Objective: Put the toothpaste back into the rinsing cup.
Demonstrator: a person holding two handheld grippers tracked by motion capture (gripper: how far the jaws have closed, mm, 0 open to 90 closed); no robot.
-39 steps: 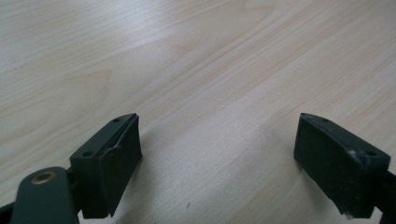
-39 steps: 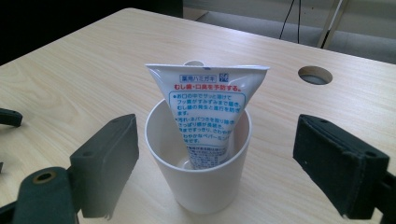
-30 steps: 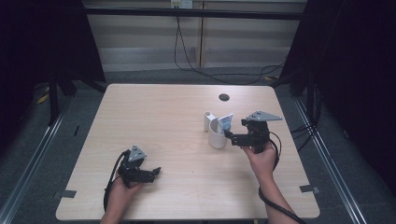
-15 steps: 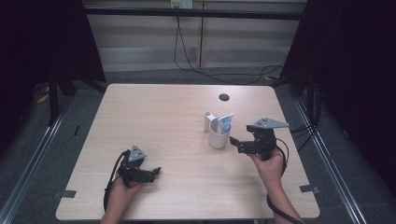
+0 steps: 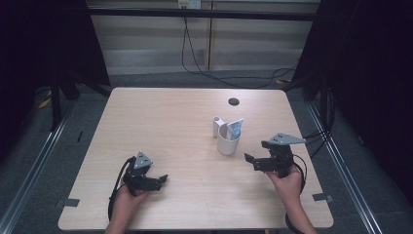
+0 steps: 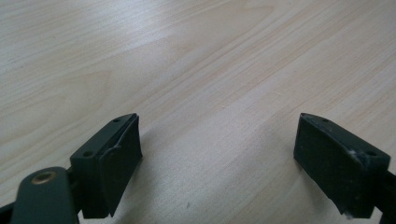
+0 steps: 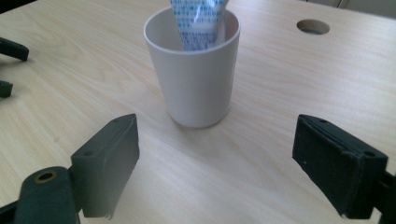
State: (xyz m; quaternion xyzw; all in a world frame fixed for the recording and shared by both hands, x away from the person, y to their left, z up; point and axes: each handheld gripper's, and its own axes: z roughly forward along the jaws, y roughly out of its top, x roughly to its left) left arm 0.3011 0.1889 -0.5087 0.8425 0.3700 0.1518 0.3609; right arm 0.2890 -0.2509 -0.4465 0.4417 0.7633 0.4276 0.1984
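White cup [image 5: 228, 141] holding a tube [image 5: 234, 128] stands free as the right tool [image 5: 256, 162], wide open and empty, has backed toward the table's right edge.

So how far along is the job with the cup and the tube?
Looks done: the blue-printed tube stands in the white cup. In hand: nothing; the right gripper is open beside the cup, the left gripper open over bare table. Left: seemingly little, perhaps parking the grippers.
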